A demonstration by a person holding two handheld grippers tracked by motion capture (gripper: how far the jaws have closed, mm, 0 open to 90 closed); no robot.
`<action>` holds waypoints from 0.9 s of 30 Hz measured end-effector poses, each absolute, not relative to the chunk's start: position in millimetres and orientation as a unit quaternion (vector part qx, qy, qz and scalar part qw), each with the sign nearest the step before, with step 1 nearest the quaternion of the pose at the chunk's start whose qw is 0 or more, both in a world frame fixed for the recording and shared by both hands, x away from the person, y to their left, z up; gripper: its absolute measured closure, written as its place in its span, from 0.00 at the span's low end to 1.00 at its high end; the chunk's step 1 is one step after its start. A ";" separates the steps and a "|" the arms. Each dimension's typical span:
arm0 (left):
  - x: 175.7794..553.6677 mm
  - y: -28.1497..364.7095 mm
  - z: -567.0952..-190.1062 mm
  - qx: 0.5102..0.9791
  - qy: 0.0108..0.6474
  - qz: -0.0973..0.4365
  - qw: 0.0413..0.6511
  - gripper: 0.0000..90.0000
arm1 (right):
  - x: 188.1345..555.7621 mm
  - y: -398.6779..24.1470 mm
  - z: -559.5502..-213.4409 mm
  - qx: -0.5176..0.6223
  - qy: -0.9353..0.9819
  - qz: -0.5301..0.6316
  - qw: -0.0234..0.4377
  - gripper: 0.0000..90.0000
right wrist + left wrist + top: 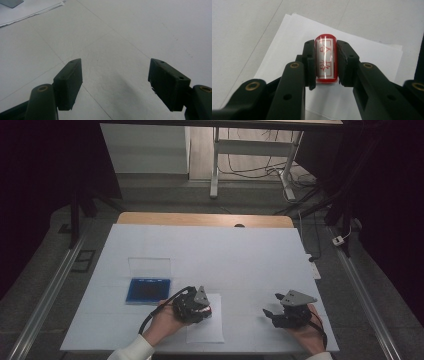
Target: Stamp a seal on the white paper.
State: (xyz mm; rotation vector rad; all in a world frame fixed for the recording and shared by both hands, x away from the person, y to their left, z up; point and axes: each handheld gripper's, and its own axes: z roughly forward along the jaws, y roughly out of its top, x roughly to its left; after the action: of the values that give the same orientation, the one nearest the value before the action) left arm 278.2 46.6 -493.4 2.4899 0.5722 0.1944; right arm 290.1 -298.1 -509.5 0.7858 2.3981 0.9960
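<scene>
Your left hand-held gripper (325,62) covers both sides of the red stamp (325,60), and its red characters are too glared over to read. The sheet of paper (372,57) runs under the jaws. From above, the stamp is too small to make out, and your forearms are cut off at the bottom edge.

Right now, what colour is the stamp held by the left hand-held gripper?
Red, with a white label bearing red characters; the stamp shows best in the left gripper view.
</scene>
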 end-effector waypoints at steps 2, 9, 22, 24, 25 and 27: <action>278.5 47.5 -492.4 0.929 0.218 0.070 0.290 0.78 | 289.7 -298.1 -509.4 0.284 0.864 0.359 0.212 0.30; 277.6 48.3 -490.6 0.927 0.219 0.074 0.294 0.78 | 289.5 -299.3 -508.8 0.284 0.863 0.359 0.215 0.30; 278.5 51.6 -487.0 0.919 0.227 0.068 0.314 0.78 | 289.6 -300.4 -509.4 0.284 0.862 0.360 0.214 0.30; 278.7 54.5 -483.6 0.916 0.228 0.066 0.323 0.78 | 289.6 -300.3 -509.3 0.283 0.862 0.360 0.215 0.30; 278.8 56.2 -481.7 0.914 0.230 0.066 0.328 0.78 | 289.6 -300.3 -509.3 0.283 0.862 0.360 0.215 0.30; 278.9 59.8 -477.3 0.910 0.232 0.064 0.339 0.78 | 289.6 -300.3 -509.6 0.284 0.863 0.360 0.214 0.30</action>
State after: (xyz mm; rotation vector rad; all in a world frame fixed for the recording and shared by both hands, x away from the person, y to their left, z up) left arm 278.9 59.8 -477.3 2.3693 0.6042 0.1665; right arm 289.6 -300.3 -509.6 0.7884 2.3929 0.9975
